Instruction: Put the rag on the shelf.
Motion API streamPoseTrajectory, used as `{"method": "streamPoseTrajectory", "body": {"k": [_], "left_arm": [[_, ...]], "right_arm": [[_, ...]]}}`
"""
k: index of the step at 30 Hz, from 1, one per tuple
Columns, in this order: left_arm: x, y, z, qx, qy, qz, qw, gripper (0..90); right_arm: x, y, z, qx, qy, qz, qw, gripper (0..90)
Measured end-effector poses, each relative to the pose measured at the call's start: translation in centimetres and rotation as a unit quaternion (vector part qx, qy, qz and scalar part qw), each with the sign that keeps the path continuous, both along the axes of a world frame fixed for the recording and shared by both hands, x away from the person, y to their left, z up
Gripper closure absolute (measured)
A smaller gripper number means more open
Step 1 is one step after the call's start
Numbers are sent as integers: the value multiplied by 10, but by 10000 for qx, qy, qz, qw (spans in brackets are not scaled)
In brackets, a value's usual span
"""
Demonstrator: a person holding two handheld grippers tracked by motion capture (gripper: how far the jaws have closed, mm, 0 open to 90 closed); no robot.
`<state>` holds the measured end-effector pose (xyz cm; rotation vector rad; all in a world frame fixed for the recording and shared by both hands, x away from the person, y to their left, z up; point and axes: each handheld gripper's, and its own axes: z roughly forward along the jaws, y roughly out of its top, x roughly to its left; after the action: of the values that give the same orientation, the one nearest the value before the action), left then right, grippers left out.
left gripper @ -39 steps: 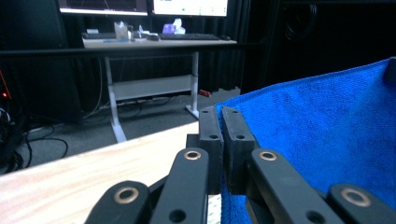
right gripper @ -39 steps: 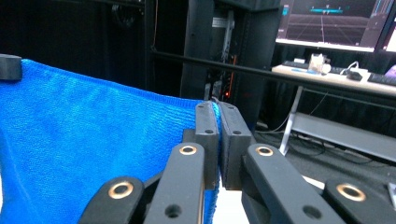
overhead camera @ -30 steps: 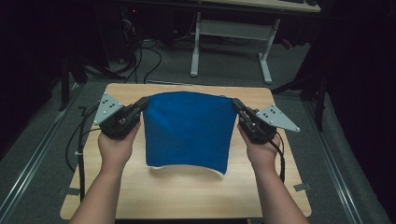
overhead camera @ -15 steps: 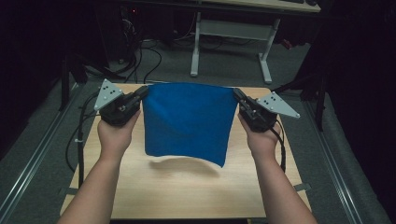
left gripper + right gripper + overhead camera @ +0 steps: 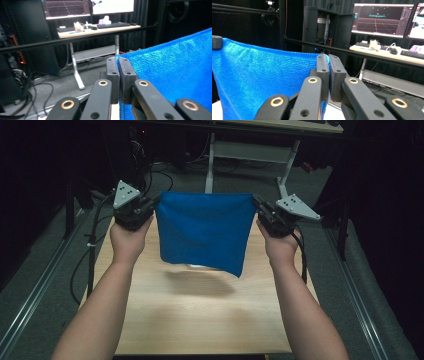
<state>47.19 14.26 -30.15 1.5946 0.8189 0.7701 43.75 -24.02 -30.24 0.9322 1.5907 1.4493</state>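
A blue cloth (image 5: 202, 232) hangs stretched in the air above the wooden table (image 5: 200, 320), held by its two top corners. My left gripper (image 5: 154, 204) is shut on the cloth's left top corner, my right gripper (image 5: 256, 202) on its right top corner. In the left gripper view the jaws pinch the cloth's (image 5: 172, 75) edge at the left gripper's (image 5: 119, 60) tips. In the right gripper view the cloth (image 5: 262, 75) spreads to the left of the shut right gripper (image 5: 326, 56). The cloth's lower edge is off the table, its right bottom corner hanging lowest.
A desk with monitors and a keyboard (image 5: 100, 26) stands beyond the table. Its white legs (image 5: 212, 165) and a black bar (image 5: 372, 56) lie ahead. Cables (image 5: 87, 250) trail down at the table's left, and metal rails (image 5: 30, 315) run along the floor on both sides.
Both hands have risen and moved away from the person, carrying the cloth. Its lower edge has lifted off the table and now hangs free.
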Motion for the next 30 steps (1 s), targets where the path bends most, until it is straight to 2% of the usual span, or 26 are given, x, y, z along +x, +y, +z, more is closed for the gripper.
{"method": "streamPoseTrajectory", "body": {"k": [4,7,11,13,18,20,22,24,26,30], "left_arm": [[17,-3,1,73,57,111,9999,880],[30,-5,-3,84,89,193,9997,880],[47,-12,-9,210,140,272,9993,880],[53,-15,-12,311,97,278,9991,879],[69,-21,-17,525,184,283,9980,878],[76,-22,-23,588,322,318,9972,878],[82,-25,-35,748,572,329,9950,878],[86,-27,-44,796,765,312,9934,878],[89,-28,-55,846,938,286,9916,877],[90,-26,-76,847,1241,180,9885,877]], "right_arm": [[16,2,4,-188,-29,-127,9997,886],[30,0,4,-179,26,-167,9997,886],[50,1,-1,-282,177,-310,9990,886],[60,-1,-3,-275,288,-363,9985,886],[77,-3,-11,-385,508,-459,9969,886],[82,-3,-17,-473,627,-492,9957,886],[88,-3,-25,-573,753,-499,9943,886],[92,-1,-34,-756,889,-531,9917,887],[98,2,-44,-999,1054,-605,9875,886],[101,4,-63,-1054,1285,-568,9845,886]]}}
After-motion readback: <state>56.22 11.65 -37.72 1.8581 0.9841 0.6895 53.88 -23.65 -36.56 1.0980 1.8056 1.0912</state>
